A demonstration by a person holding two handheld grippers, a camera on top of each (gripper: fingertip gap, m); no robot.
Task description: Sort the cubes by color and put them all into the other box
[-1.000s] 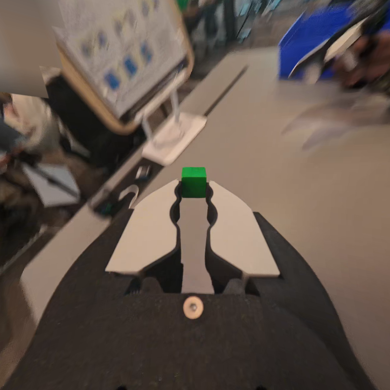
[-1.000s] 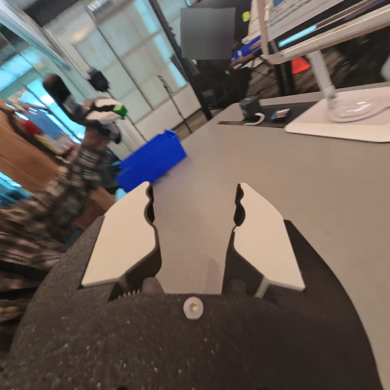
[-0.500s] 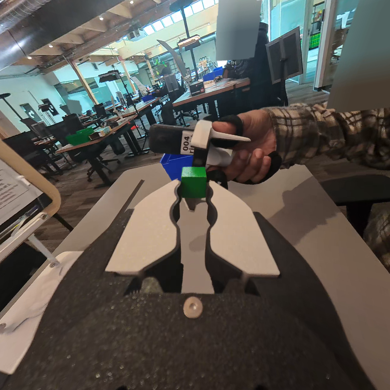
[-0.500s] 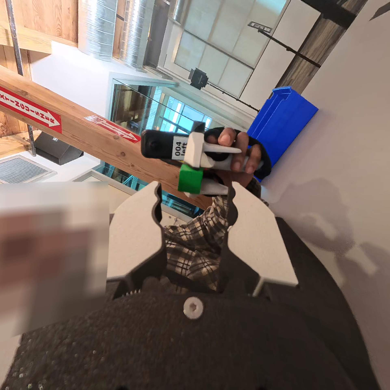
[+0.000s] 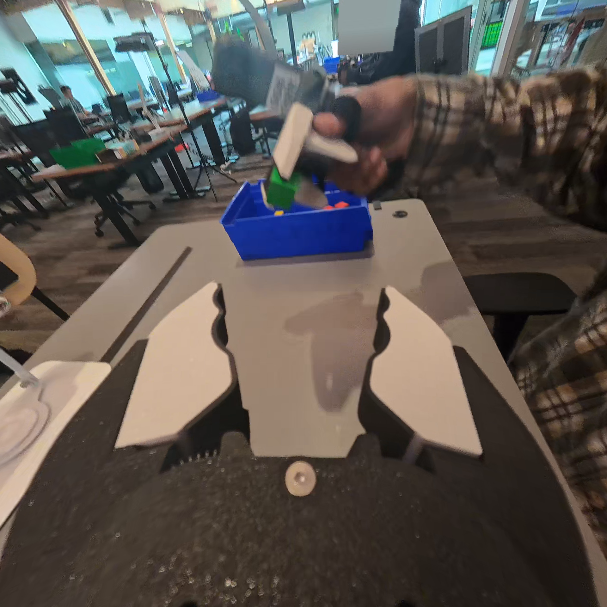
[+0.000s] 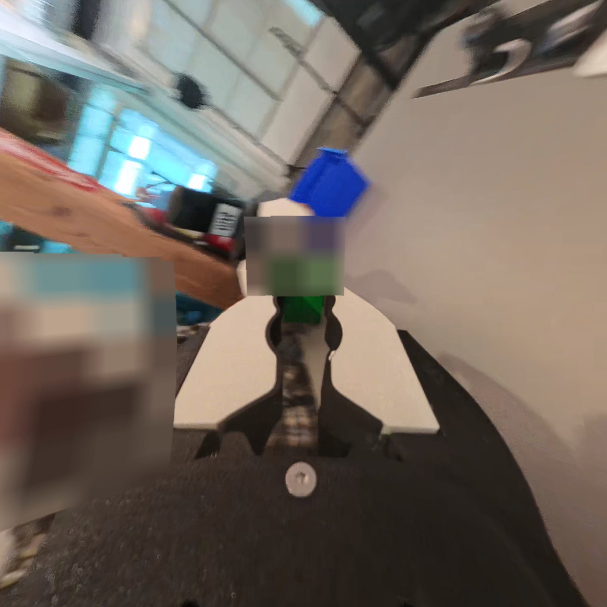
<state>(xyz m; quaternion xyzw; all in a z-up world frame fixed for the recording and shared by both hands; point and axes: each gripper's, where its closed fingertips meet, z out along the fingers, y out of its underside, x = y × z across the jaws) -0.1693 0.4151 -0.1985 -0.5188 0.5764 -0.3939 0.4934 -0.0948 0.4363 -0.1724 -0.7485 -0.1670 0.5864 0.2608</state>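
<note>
We've just handed off: our left hand-held gripper (image 5: 300, 331) now gapes wide and empty over the grey tabletop (image 5: 410, 259), where half a second ago it pinched the green cube (image 5: 280, 192). Our right hand-held gripper (image 6: 302, 307) has the cube clamped between nearly closed fingers, hovering at twelve o'clock over the blue box (image 5: 295, 235), red and yellow cubes already inside. The drop looks next.

We see the left gripper (image 5: 300, 315) spread wide over the grey table (image 5: 410, 262). At 12 o'clock the right gripper (image 5: 282, 184) — hand-held — clamps a green cube (image 5: 279, 193) above the blue box (image 5: 295, 235); small cubes lie inside.
</note>
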